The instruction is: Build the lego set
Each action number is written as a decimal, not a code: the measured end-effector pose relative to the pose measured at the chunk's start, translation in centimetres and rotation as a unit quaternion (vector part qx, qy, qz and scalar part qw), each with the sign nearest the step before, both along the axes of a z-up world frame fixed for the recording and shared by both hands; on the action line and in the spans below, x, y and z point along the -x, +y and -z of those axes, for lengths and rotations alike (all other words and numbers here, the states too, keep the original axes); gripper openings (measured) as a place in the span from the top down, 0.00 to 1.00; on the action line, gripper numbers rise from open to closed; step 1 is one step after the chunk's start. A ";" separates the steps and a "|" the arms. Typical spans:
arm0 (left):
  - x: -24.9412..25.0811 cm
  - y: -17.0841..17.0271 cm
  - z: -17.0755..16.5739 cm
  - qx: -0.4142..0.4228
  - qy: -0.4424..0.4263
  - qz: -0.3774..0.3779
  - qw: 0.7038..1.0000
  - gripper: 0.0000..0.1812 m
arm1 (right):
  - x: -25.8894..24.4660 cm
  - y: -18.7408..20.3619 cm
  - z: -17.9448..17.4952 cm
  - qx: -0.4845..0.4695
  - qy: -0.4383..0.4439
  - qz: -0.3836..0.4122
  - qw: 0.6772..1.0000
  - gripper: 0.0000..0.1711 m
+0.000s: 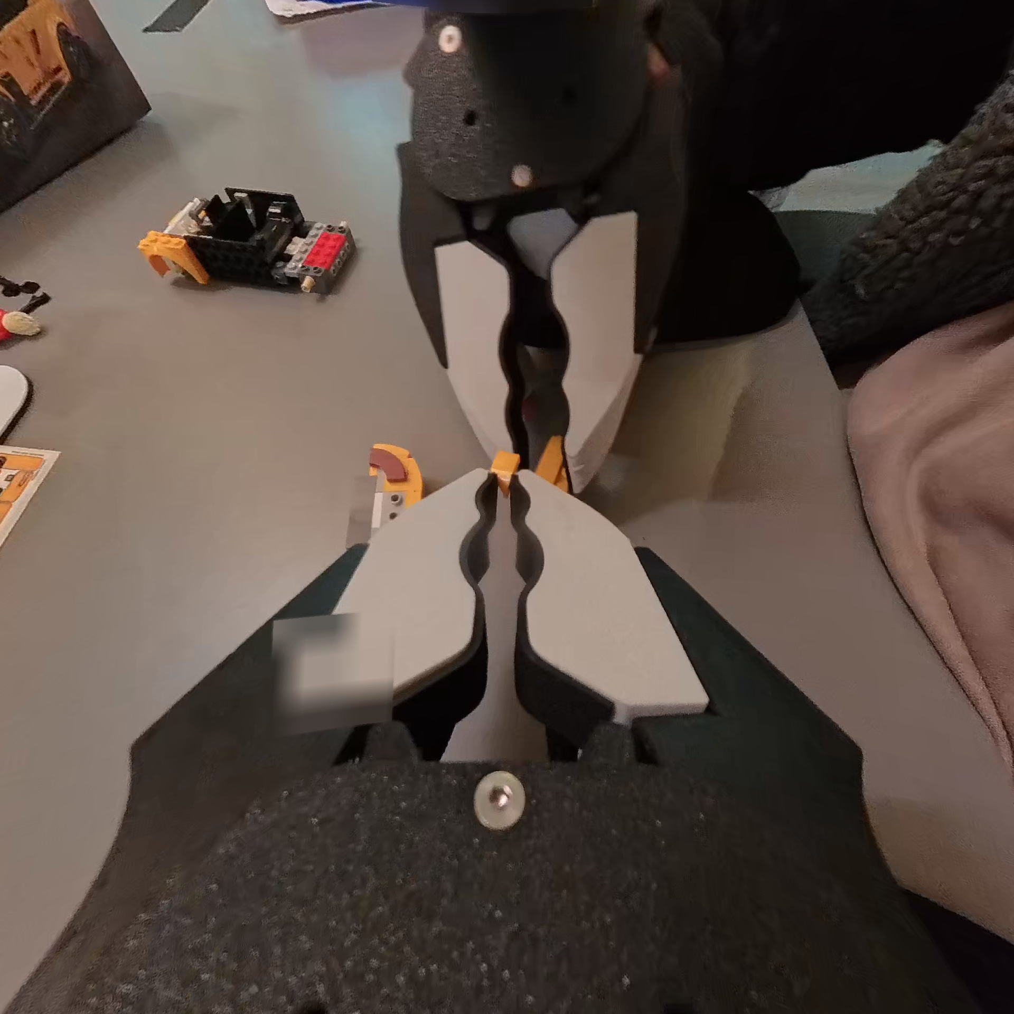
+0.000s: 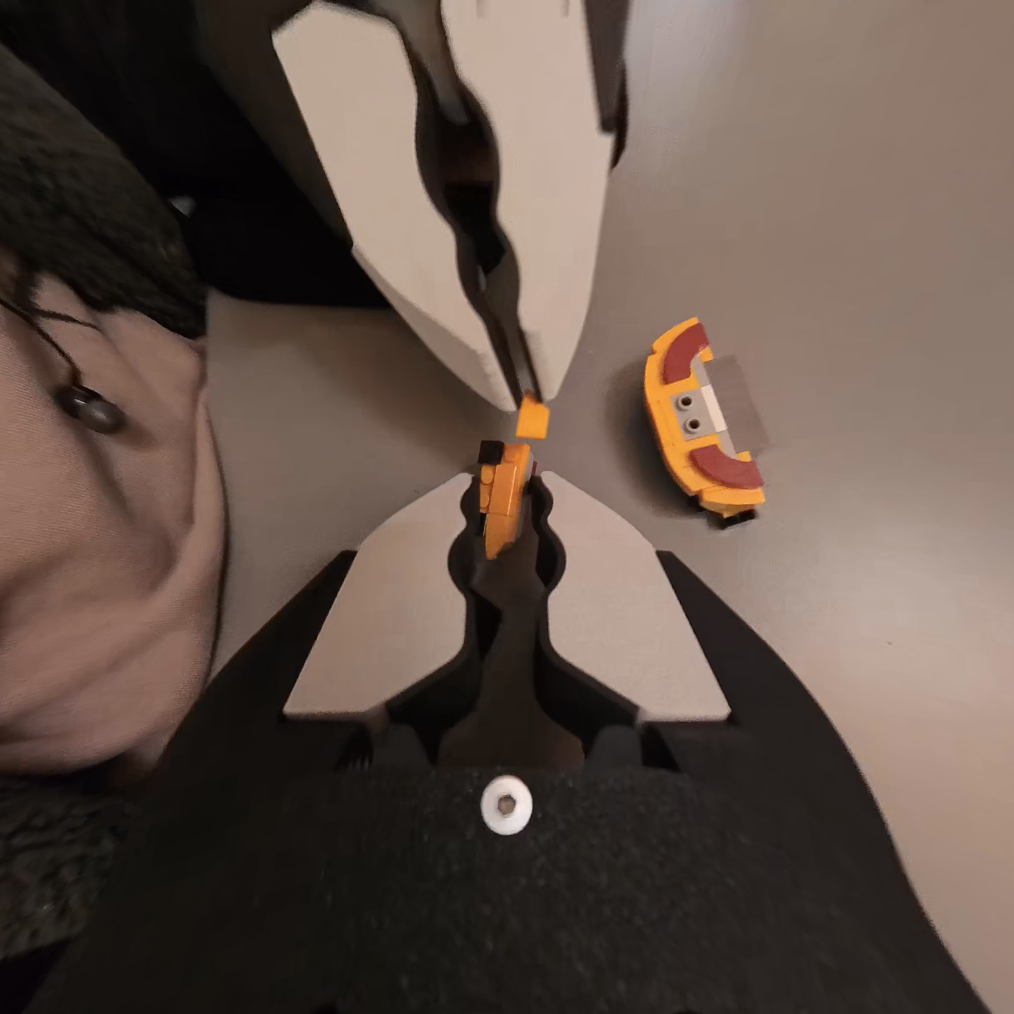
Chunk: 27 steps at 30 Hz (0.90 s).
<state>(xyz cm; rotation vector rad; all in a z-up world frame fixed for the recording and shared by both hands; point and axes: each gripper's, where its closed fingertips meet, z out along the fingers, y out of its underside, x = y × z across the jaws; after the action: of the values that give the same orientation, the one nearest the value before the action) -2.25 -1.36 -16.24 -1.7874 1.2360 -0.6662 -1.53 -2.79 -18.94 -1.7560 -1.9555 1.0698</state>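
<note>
My left gripper [image 1: 502, 482] is shut on a small orange brick [image 1: 503, 465], pinched at the fingertips. My right gripper [image 2: 507, 478] is shut on a small orange sub-assembly [image 2: 500, 496] with a black piece at its top. The two grippers point at each other, tip to tip, just above the grey table [image 1: 230, 417]. In the right wrist view the small orange brick [image 2: 532, 418] hangs from the left gripper [image 2: 525, 398] just above the sub-assembly, with a narrow gap between them. In the left wrist view the right gripper [image 1: 543, 456] holds the sub-assembly [image 1: 551, 463].
An orange curved part with dark red arches [image 2: 705, 422] lies on the table beside the fingertips; it also shows in the left wrist view [image 1: 396, 476]. A partly built car chassis [image 1: 247, 244] stands farther off. A box [image 1: 49, 93], a booklet [image 1: 22, 488] and loose pieces [image 1: 22, 310] lie left. A person's clothing [image 1: 933, 494] borders the right. My left and right fingertips are right by each other.
</note>
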 end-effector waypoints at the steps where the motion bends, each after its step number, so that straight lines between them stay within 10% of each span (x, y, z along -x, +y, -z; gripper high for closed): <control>1: -0.1 0.0 -0.1 -0.001 -0.001 0.001 1.000 0.98 | 0.1 0.2 -0.3 0.015 0.009 -0.001 1.000 0.90; 27: 0.4 1.2 -2.6 -0.048 0.178 0.021 0.983 0.98 | 0.7 2.1 -4.5 0.095 0.135 -0.029 0.986 0.90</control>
<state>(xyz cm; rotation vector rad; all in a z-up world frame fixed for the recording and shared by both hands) -2.67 -0.12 -13.66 -1.8550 1.5197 -0.3080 -2.25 -0.73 -14.48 -1.5525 -1.7976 1.4733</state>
